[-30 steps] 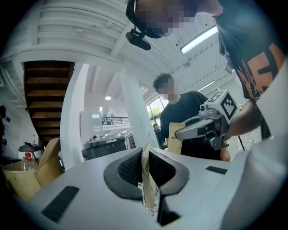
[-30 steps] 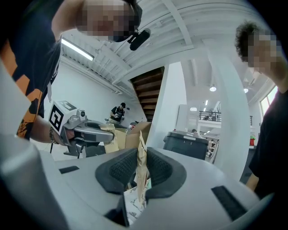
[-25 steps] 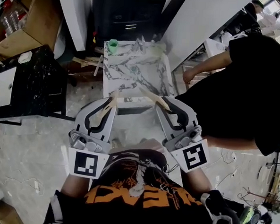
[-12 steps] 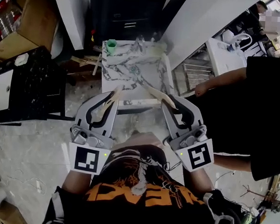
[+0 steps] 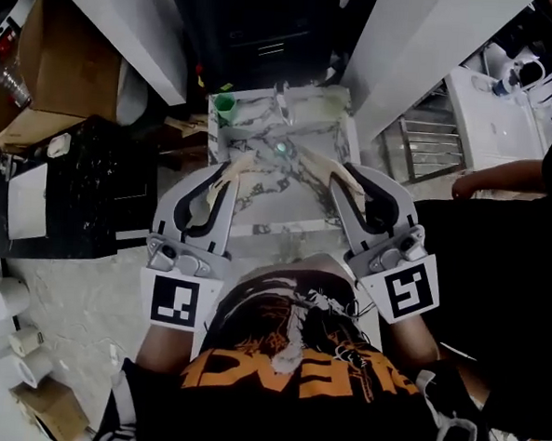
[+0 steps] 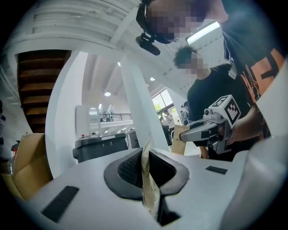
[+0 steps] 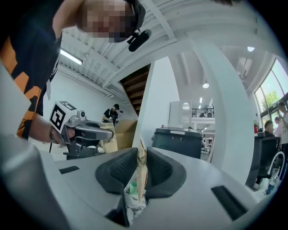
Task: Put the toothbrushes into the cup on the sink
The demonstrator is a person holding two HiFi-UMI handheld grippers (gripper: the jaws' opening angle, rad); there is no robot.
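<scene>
The step in hand is, in my judgement, the carrying of the brushes to the cup; nothing is placed yet. The left gripper (image 5: 220, 185) is clamped on a pale toothbrush (image 5: 239, 164); in the left gripper view its jaws press on the handle from both sides, and the brush sticks out forward past the tips. The right gripper (image 5: 346, 180) is likewise closed on the second toothbrush (image 5: 315, 160), with the handle pinched between its jaws. In the head view both brushes lie over the near part of the marble sink (image 5: 285, 227), pointing inward toward each other. The green cup (image 5: 225, 103) stands at the far left corner of the sink, well apart from both brushes; whether something is already in it I cannot tell.

The next move calls for one gripper, probably the left because it is on the cup's side, to go to that corner; the brush must then be tipped so that one end points down into the cup's mouth; only then should the jaws open. The mouth looks narrow, so the aim must be careful; the other gripper should wait aside.
</scene>
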